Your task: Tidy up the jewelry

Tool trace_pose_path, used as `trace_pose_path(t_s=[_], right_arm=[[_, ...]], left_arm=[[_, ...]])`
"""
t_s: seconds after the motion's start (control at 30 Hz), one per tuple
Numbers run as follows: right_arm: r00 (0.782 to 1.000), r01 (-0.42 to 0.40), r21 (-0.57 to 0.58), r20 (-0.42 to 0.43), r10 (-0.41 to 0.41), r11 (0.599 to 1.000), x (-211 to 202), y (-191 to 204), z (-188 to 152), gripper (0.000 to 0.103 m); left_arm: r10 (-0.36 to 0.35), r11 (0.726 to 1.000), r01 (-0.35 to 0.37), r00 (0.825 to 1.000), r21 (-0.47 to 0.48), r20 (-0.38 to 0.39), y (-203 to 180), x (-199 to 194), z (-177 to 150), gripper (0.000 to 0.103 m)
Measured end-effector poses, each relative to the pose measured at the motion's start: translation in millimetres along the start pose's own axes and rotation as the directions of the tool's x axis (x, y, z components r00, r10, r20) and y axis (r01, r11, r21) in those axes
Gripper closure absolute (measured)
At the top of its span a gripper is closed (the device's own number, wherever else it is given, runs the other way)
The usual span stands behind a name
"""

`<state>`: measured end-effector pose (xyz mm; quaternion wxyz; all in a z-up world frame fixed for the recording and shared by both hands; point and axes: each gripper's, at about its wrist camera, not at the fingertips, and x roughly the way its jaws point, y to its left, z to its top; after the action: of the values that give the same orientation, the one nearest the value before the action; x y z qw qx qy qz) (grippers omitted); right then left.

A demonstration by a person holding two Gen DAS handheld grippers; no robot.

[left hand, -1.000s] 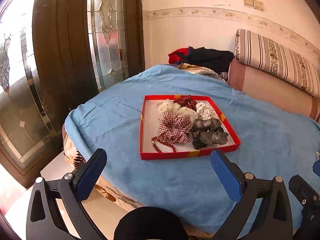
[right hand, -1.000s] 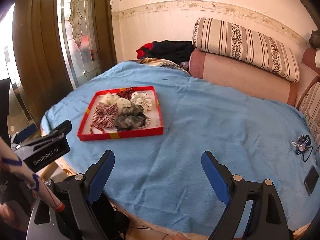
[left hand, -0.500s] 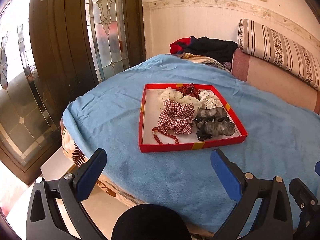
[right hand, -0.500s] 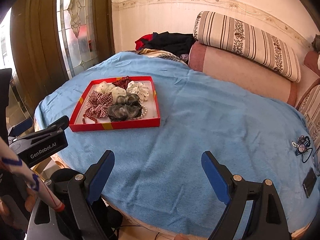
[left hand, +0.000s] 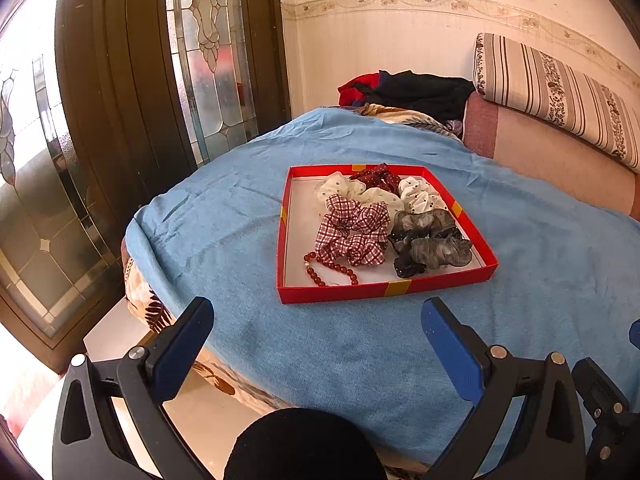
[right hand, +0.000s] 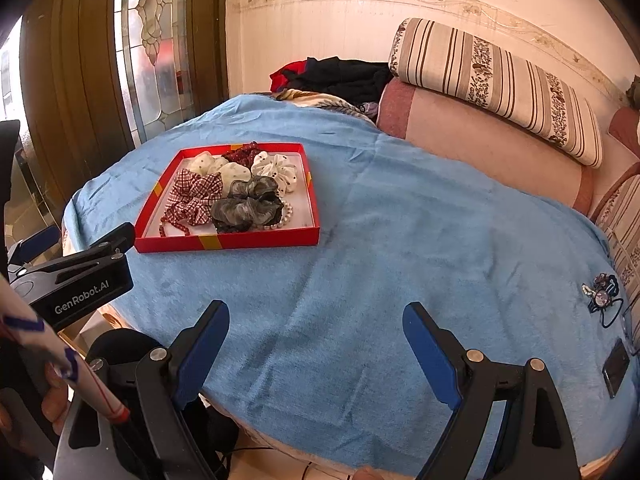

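Nearest the cameras, both tools hang over the near edge of a bed covered by a blue blanket (left hand: 360, 344). The left gripper (left hand: 316, 320) has its blue-padded fingers spread wide apart with nothing between them, only blanket and the bed's corner showing in the gap. The right gripper (right hand: 316, 324) likewise stands with its fingers well apart and empty, above bare blanket. In the right wrist view the left tool's black body, lettered GenRobot.AI, shows at the left edge, with a patterned sleeve (right hand: 24, 340) in front of it.

Farther in, on the blanket, lies the red tray (left hand: 384, 290), a shallow square box with a white floor. It sits flat, one side facing the left gripper, its sides running away toward the wall, skewed slightly to the right. Along its near edge a red bead bracelet (left hand: 332, 270) lies with its strand running roughly parallel to that edge. Just behind it rests a red-checked scrunchie (left hand: 352, 234), and beside that, to the right, a grey sheer scrunchie (left hand: 434, 244). A pearl strand (right hand: 286, 216) peeps out from under the grey one. Behind these lie white dotted scrunchies (left hand: 420, 196) and a dark red one (left hand: 376, 176) at the far edge.

Well apart, at the blanket's right side, sits a small blue trinket (right hand: 600, 296). Beyond the bed lie a striped cushion (right hand: 500, 80) and dark clothes (right hand: 344, 76).
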<state>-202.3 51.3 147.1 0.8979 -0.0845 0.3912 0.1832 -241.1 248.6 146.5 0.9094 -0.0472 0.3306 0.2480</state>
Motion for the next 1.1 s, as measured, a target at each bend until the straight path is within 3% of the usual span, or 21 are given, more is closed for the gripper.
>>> trace_pose_path(t_s=[1.1], right_arm=[[1.0, 0.013, -0.027, -0.014, -0.014, 1.0, 3.8, 4.9, -4.7, 0.011]], left_arm=[[-0.005, 1.0, 0.006, 1.0, 0.003, -0.011, 3.9, 6.1, -2.8, 0.0]])
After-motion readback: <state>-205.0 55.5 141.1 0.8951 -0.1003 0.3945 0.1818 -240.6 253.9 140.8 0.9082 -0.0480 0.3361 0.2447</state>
